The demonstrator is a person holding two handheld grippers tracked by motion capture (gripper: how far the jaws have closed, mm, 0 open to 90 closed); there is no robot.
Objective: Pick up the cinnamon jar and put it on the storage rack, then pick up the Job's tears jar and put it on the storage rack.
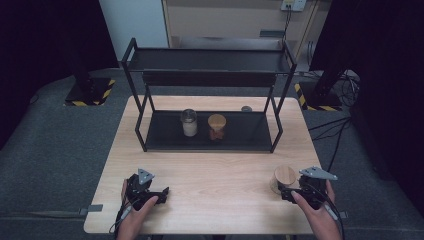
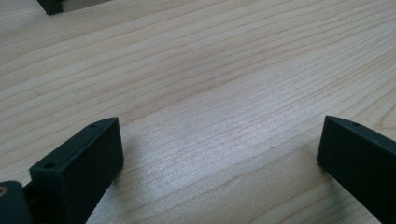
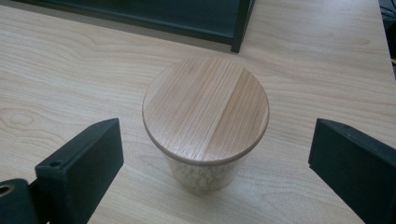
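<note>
A glass jar with a round wooden lid [image 1: 284, 178] stands on the table near its front right; up close the jar [image 3: 206, 116] holds pale contents. My right gripper [image 1: 290, 194] sits just behind it, open, its jaws spread wider than the jar [image 3: 219, 154] and not touching it. My left gripper [image 1: 161, 194] rests near the table's front left, open over bare wood [image 2: 219, 140]. On the black rack's lower shelf [image 1: 250, 131] stand a jar with white contents [image 1: 189, 122] and a wooden-lidded jar with reddish contents [image 1: 216, 127].
The black two-tier metal rack [image 1: 207, 60] takes up the back half of the wooden table [image 1: 210, 170]. A small dark round object [image 1: 246, 108] lies behind the rack. Cables trail on the grey floor at right [image 1: 340, 130].
</note>
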